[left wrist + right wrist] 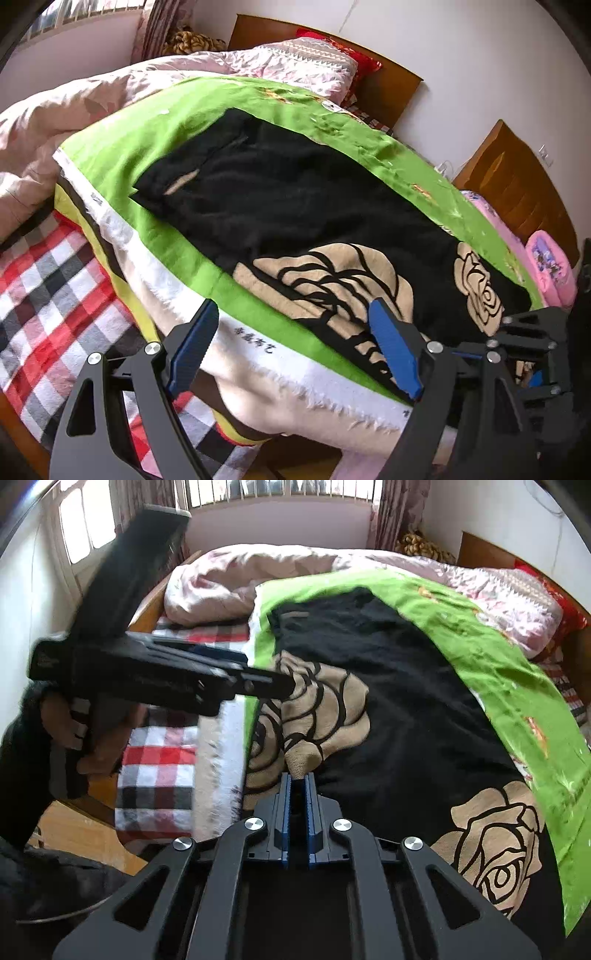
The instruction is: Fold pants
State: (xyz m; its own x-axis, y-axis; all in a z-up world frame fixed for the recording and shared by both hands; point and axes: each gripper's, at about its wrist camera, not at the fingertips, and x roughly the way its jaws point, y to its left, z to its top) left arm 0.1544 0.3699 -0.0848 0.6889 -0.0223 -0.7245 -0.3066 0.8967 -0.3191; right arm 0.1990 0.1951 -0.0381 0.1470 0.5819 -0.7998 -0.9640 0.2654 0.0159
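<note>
Right tool (298, 775) pinches pants (388, 701), grip hidden.

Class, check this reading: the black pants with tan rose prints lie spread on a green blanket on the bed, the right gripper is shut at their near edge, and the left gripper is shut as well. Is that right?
Not quite. The left gripper is open, its blue pads standing wide apart, as the left wrist view shows. The rest holds: the pants lie on the green blanket, and the right gripper is shut at their near edge.
</note>
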